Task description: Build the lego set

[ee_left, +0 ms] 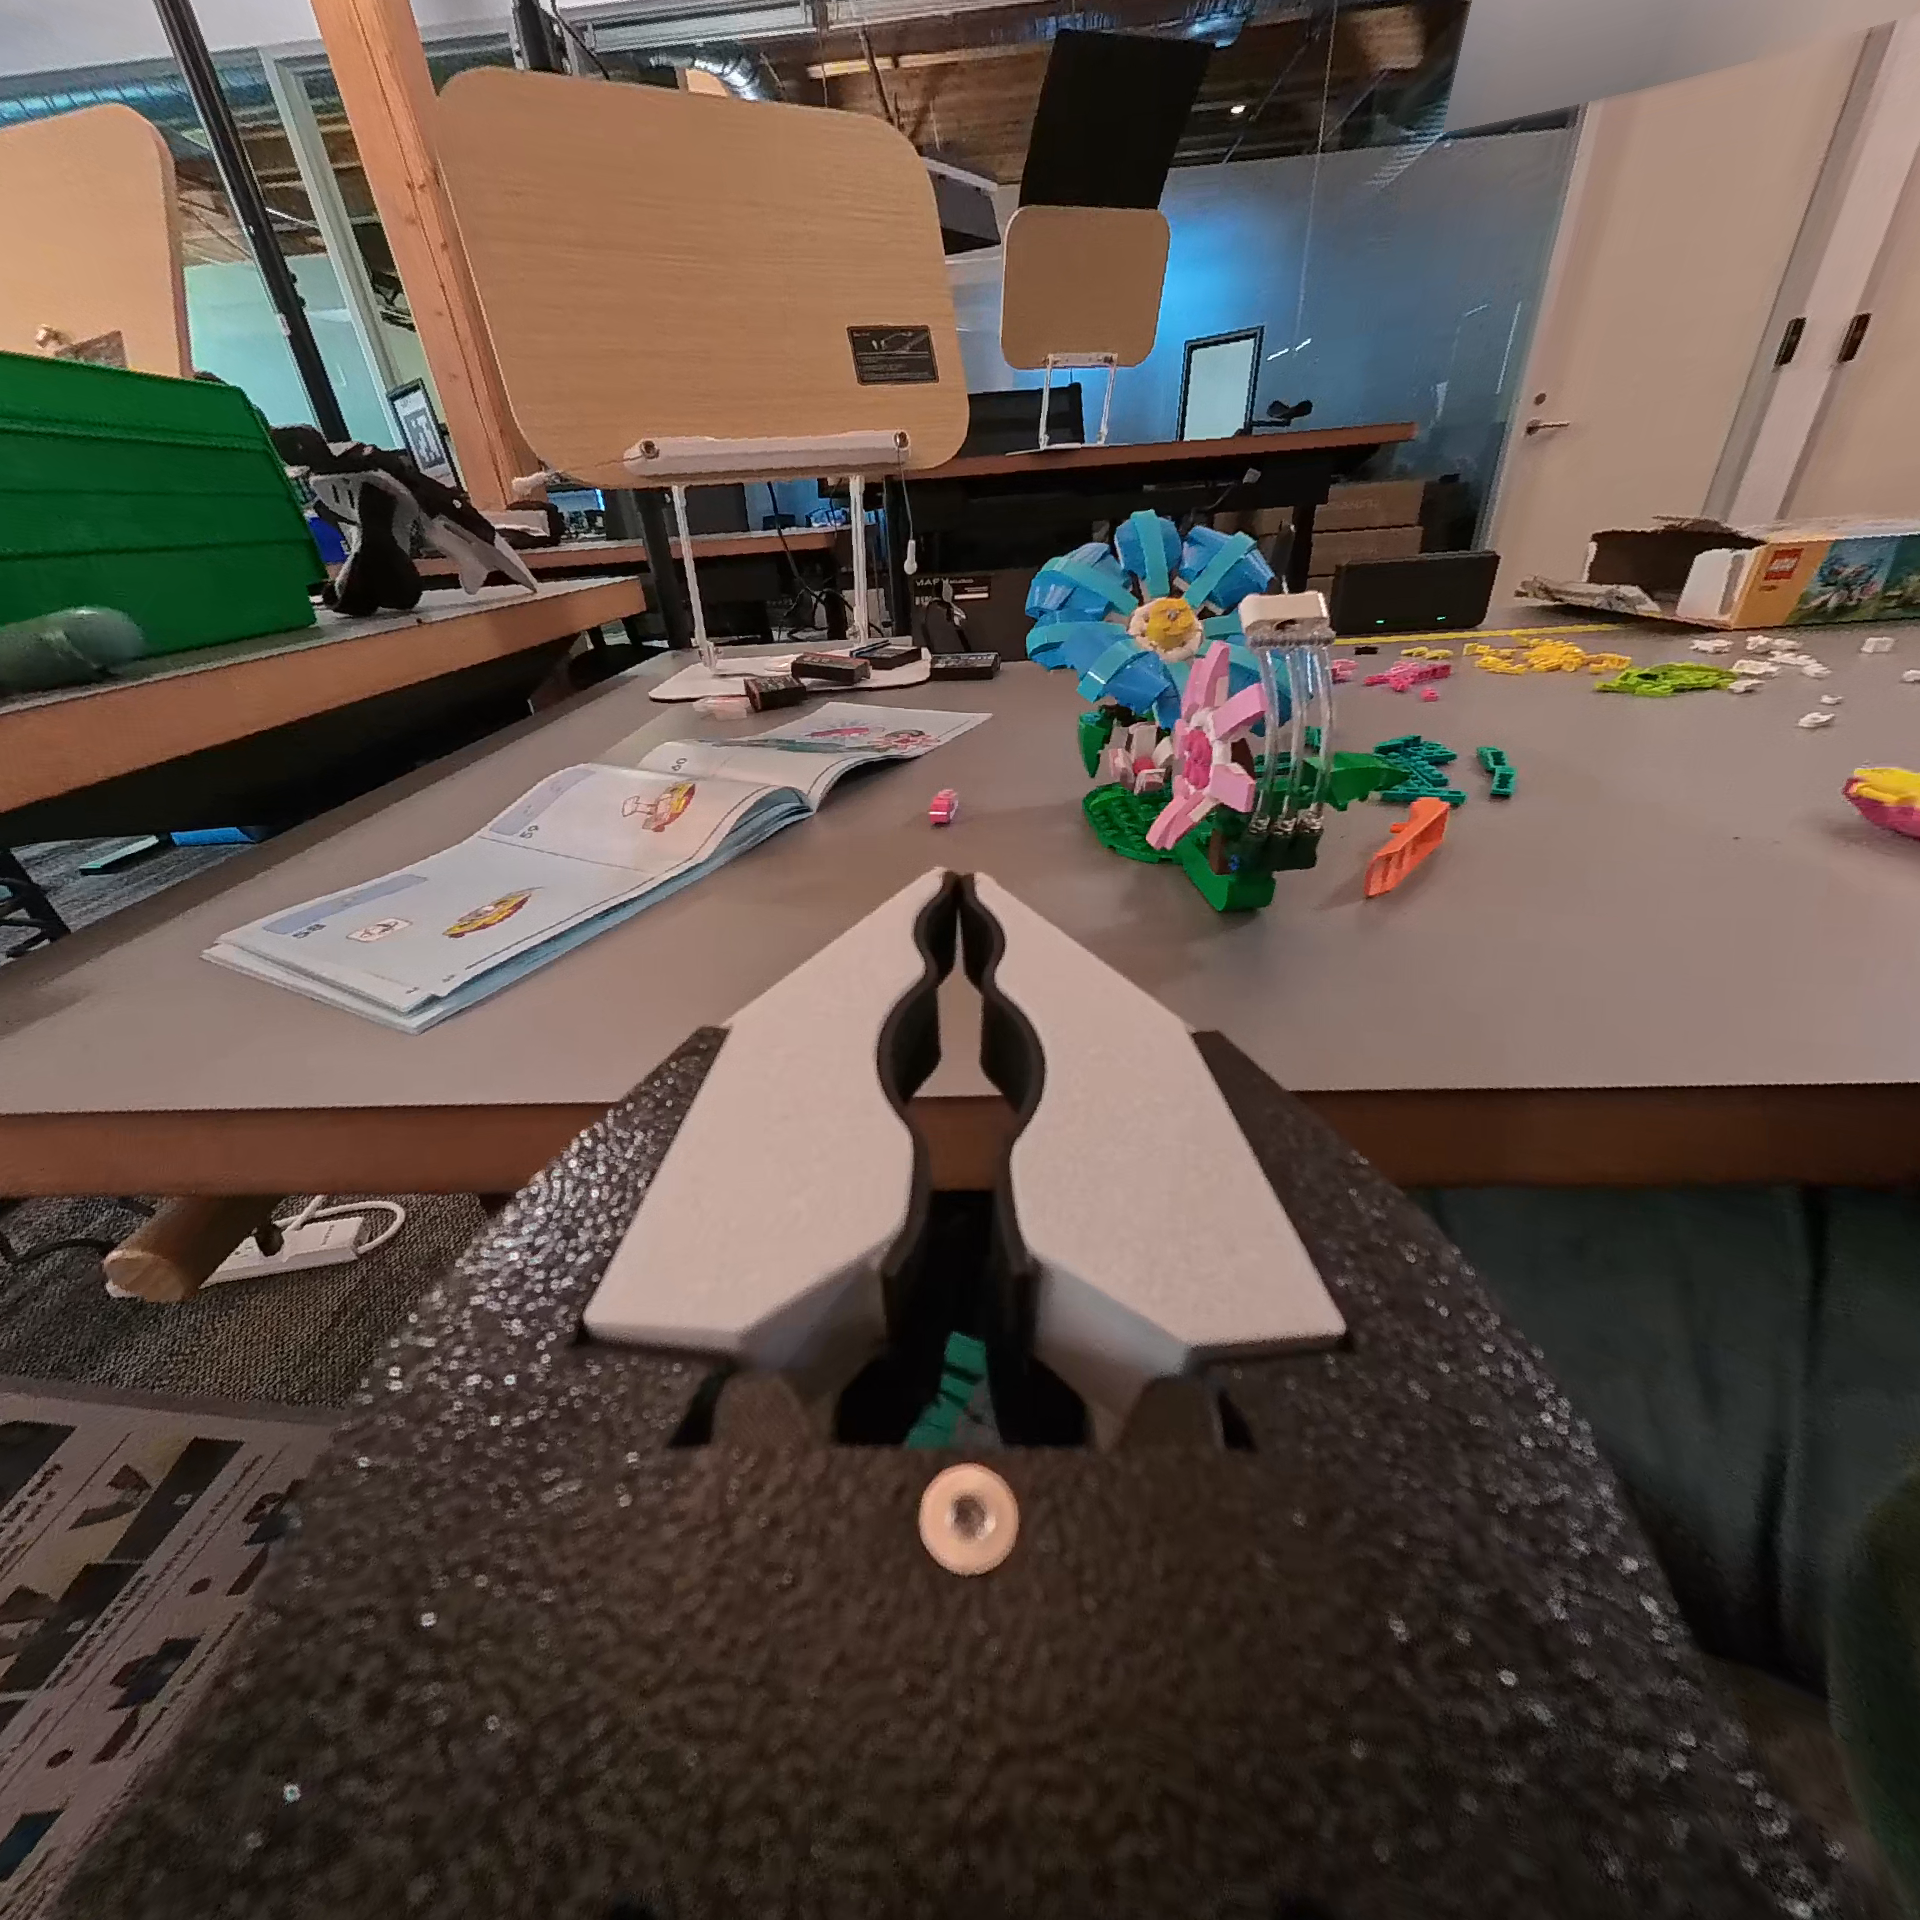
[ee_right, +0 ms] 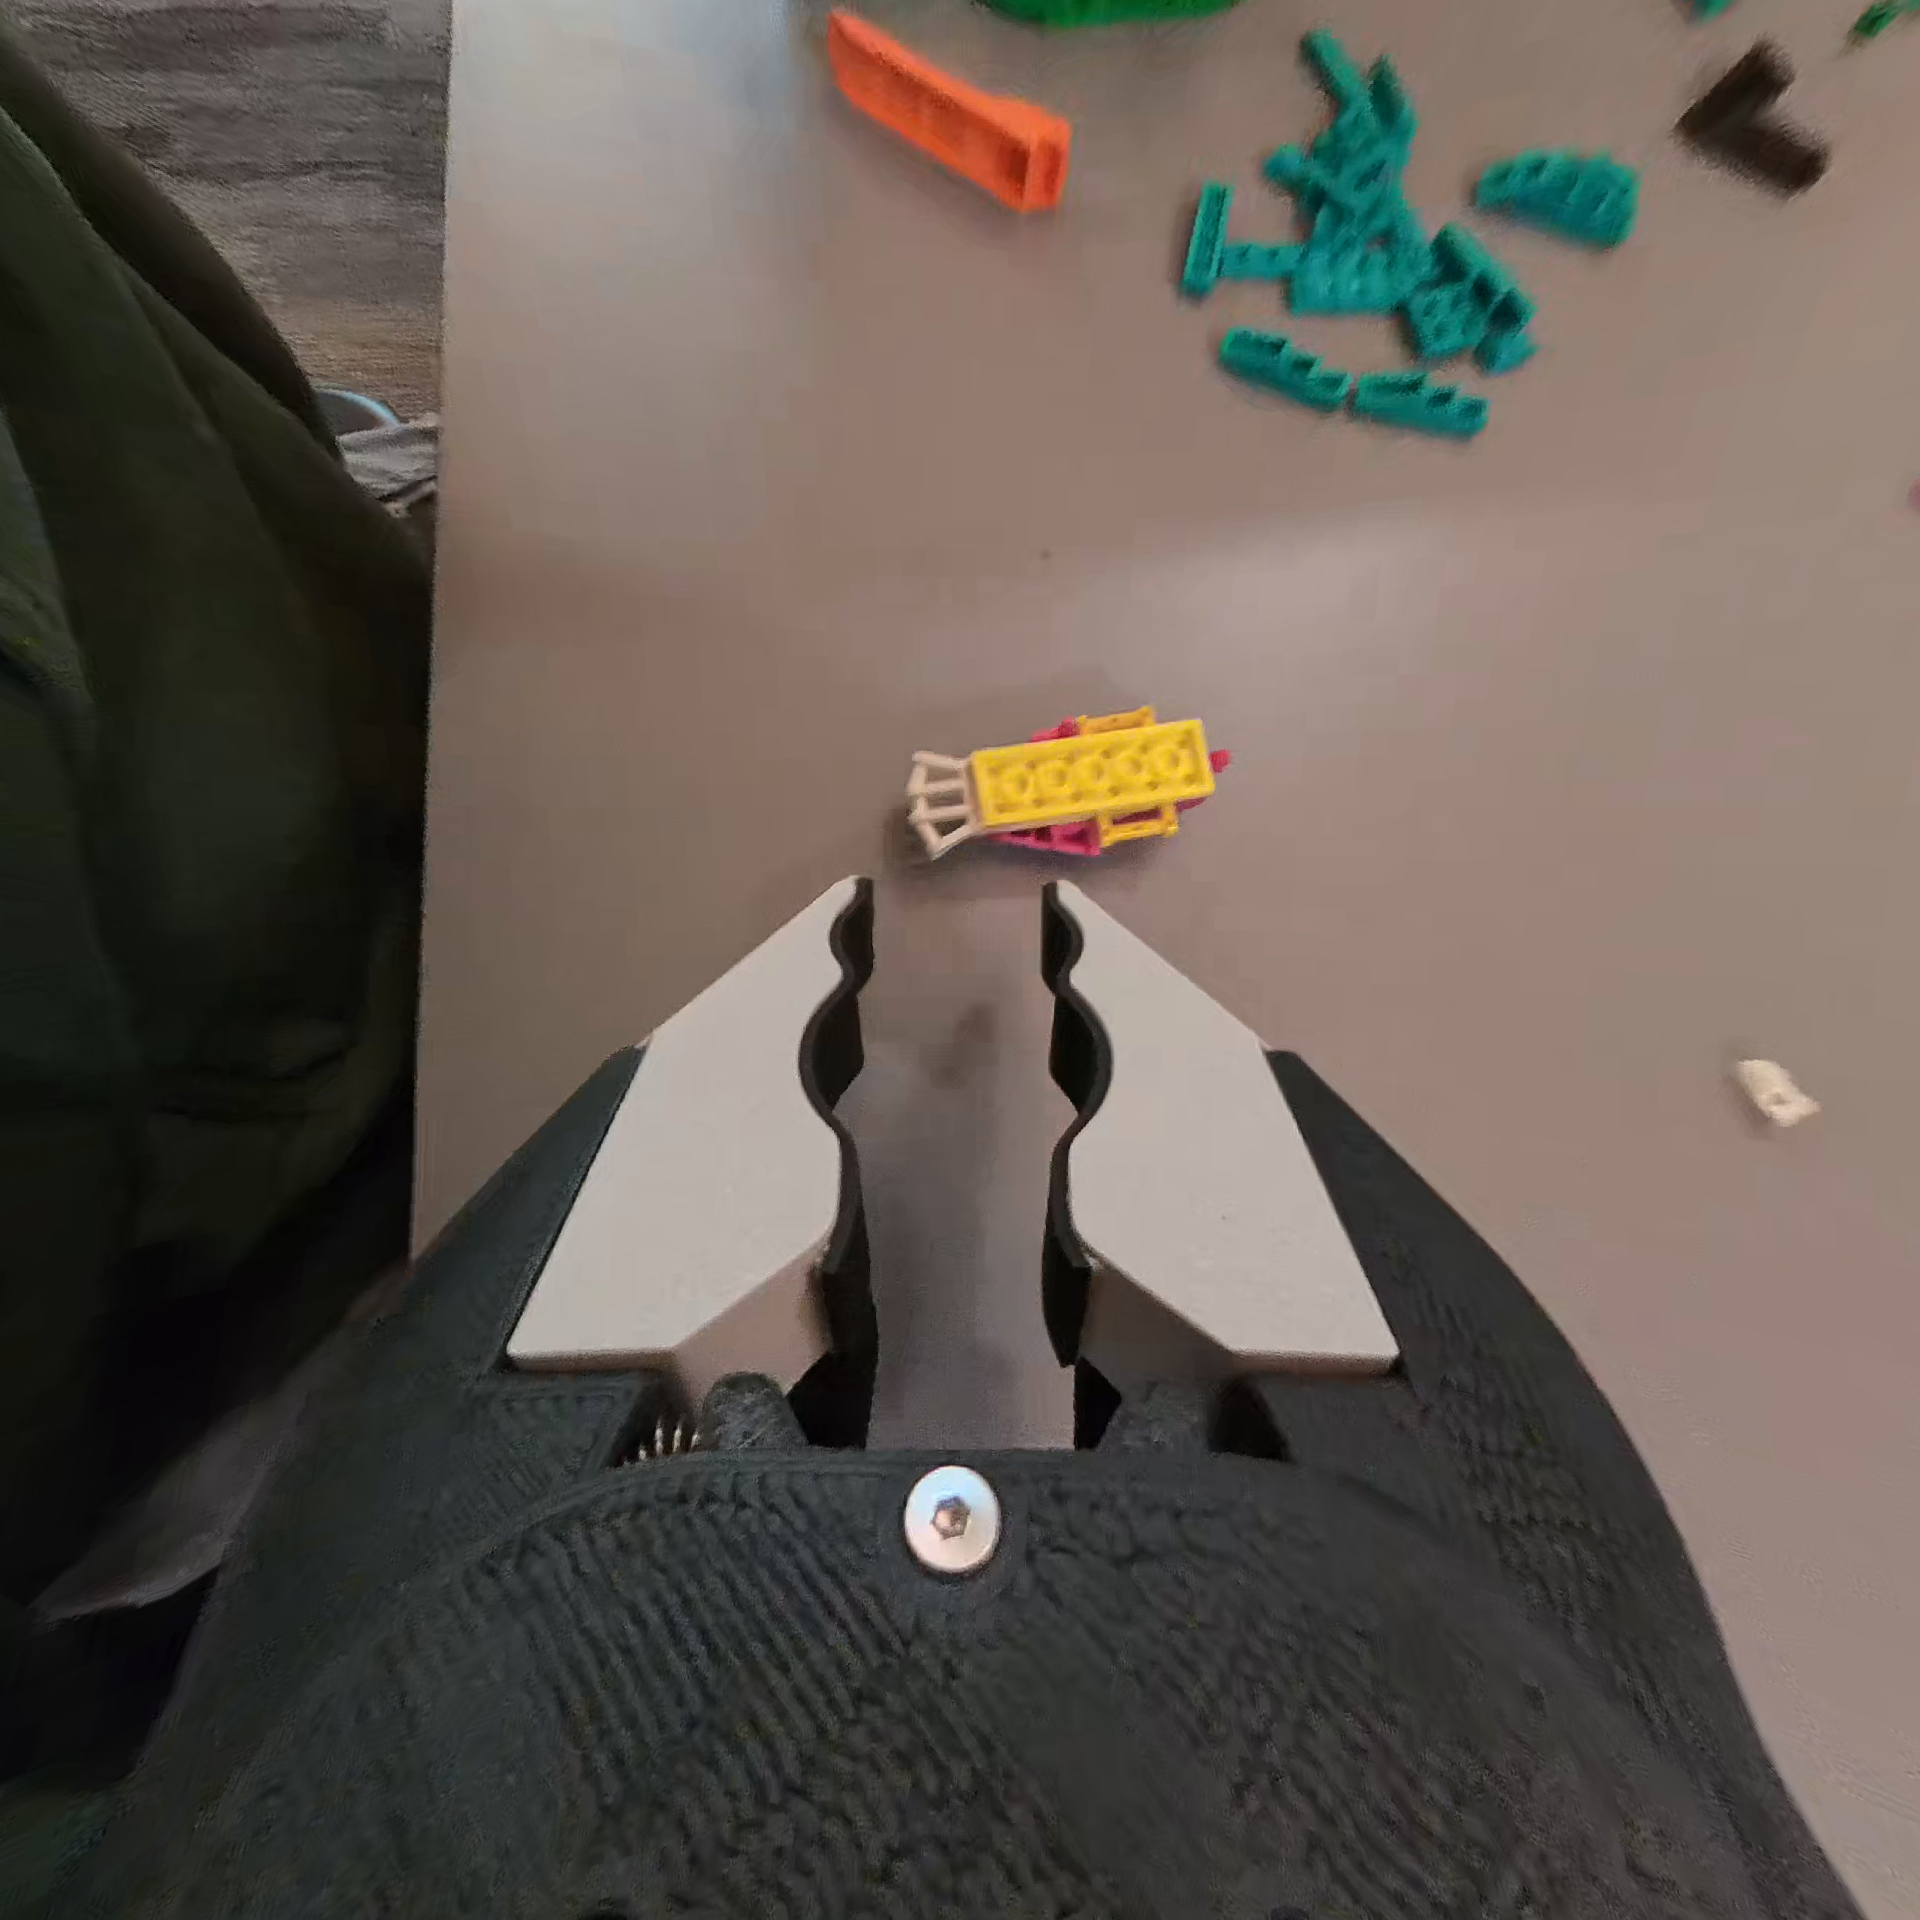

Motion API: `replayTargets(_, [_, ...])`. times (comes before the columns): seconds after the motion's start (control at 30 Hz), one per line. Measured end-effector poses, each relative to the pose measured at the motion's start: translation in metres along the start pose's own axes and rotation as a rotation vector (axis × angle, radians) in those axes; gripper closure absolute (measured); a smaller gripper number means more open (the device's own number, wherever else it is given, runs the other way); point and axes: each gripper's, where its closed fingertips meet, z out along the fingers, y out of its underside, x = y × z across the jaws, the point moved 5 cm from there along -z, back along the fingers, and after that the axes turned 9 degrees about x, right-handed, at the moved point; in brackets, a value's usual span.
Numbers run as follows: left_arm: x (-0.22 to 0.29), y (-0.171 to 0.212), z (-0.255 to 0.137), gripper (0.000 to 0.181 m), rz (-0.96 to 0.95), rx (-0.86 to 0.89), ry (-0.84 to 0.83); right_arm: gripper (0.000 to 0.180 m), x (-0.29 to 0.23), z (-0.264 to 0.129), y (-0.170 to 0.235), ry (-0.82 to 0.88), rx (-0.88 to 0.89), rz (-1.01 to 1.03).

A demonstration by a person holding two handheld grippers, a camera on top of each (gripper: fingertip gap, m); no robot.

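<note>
the grey table [ee_left: 1558, 987] served as the landmark for everything here. the left gripper [ee_left: 957, 883] sat at the table's near edge, low and pointing across the top, its two pale fingers pressed together at the tips with nothing between them there; a small teal piece [ee_left: 951, 1387] showed deep in the slot near the fingers' base, though whether it was clamped could not be told. past the gripper, toward the middle of the table, stood the partly built lego flower model [ee_left: 1174, 717], with a large blue bloom, a pink bloom and a green base. an open instruction booklet [ee_left: 582, 842] lay on the table to the model's left. an orange brick separator [ee_left: 1408, 847] lay just right of the model, with teal pieces [ee_left: 1429, 769] behind it. loose pink, yellow, lime and white pieces were scattered toward the table's far right, near an opened cardboard box [ee_left: 1756, 571].

the right gripper [ee_right: 957, 883] hovered over the table near its edge, fingers spread apart and holding nothing. just beyond its tips, not touching, lay a small yellow, magenta and tan sub-assembly [ee_right: 1081, 784] on the table. farther on lay the orange brick separator [ee_right: 951, 109] and a cluster of teal pieces [ee_right: 1371, 249]. a small white piece [ee_right: 1775, 1091] lay off to the right.
</note>
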Motion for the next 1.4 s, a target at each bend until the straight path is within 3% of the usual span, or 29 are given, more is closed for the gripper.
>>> replayTargets(0.03, [0.000,0.000,0.000,0.181,0.001,0.000,0.001,0.150,-0.002,0.003,0.001,-0.024,-0.004,0.017])
replayTargets(0.23, [0.001,0.001,0.001,0.181,0.006,-0.003,0.004,0.147,-0.010,0.026,-0.005,-0.101,0.033,0.027])
replayTargets(0.5, [0.003,-0.001,0.001,0.181,0.028,0.003,0.019,0.141,-0.022,0.033,-0.038,-0.305,0.335,0.053])
replayTargets(0.6, [0.001,0.000,0.000,0.181,0.018,0.002,0.016,0.140,0.008,0.008,-0.048,-0.149,0.596,0.050])
replayTargets(0.7, [0.001,0.001,0.001,0.181,0.017,-0.002,0.017,0.140,0.051,-0.032,-0.047,0.213,0.872,0.033])
replayTargets(0.8, [0.001,0.001,0.000,0.181,0.023,-0.003,0.013,0.141,0.079,-0.071,-0.030,0.641,0.910,-0.034])
replayTargets(0.9, [-0.001,0.000,0.000,0.181,0.026,0.000,0.007,0.148,0.095,-0.097,-0.014,0.890,0.918,-0.021])
replayTargets(1.03, [-0.002,0.002,0.000,0.181,0.018,-0.004,0.007,0.148,0.104,-0.102,-0.005,0.929,0.936,0.077])
replayTargets(1.4, [-0.004,0.006,0.000,0.181,-0.003,-0.021,0.003,0.149,0.108,-0.092,-0.002,0.920,0.857,0.073])
